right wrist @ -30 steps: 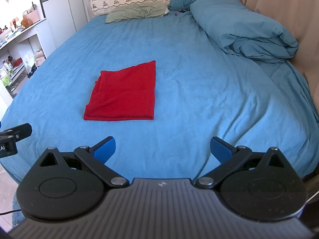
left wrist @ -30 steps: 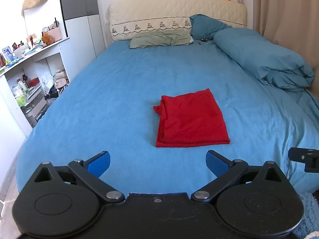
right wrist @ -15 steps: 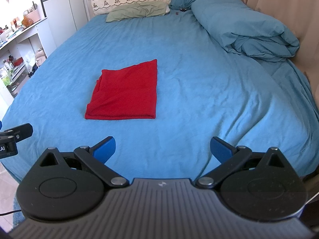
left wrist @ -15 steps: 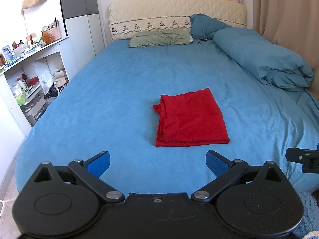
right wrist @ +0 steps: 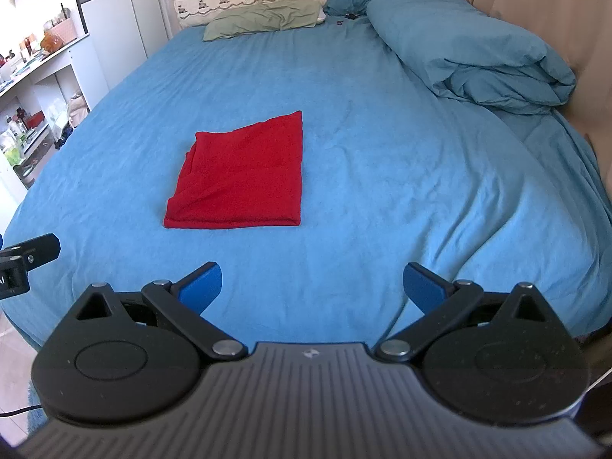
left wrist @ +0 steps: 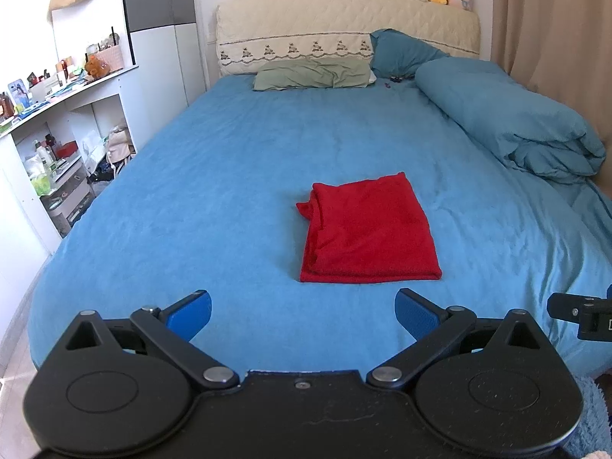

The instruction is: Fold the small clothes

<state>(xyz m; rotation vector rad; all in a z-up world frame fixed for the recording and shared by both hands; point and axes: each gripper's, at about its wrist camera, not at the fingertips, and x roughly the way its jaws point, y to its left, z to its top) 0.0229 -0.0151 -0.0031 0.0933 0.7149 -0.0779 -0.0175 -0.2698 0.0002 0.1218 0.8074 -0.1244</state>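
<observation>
Left of the left gripper, white shelves crowded with small items line the wall. Both tools hover over the near edge of a bed with a blue sheet. The left gripper's blue fingers are spread wide and hold nothing. Just ahead of it, slightly right, lies the red garment, folded into a flat rectangle. The right gripper is likewise wide apart and empty, the garment ahead to its left. Further right, a bundled blue duvet rests beside a beige curtain.
</observation>
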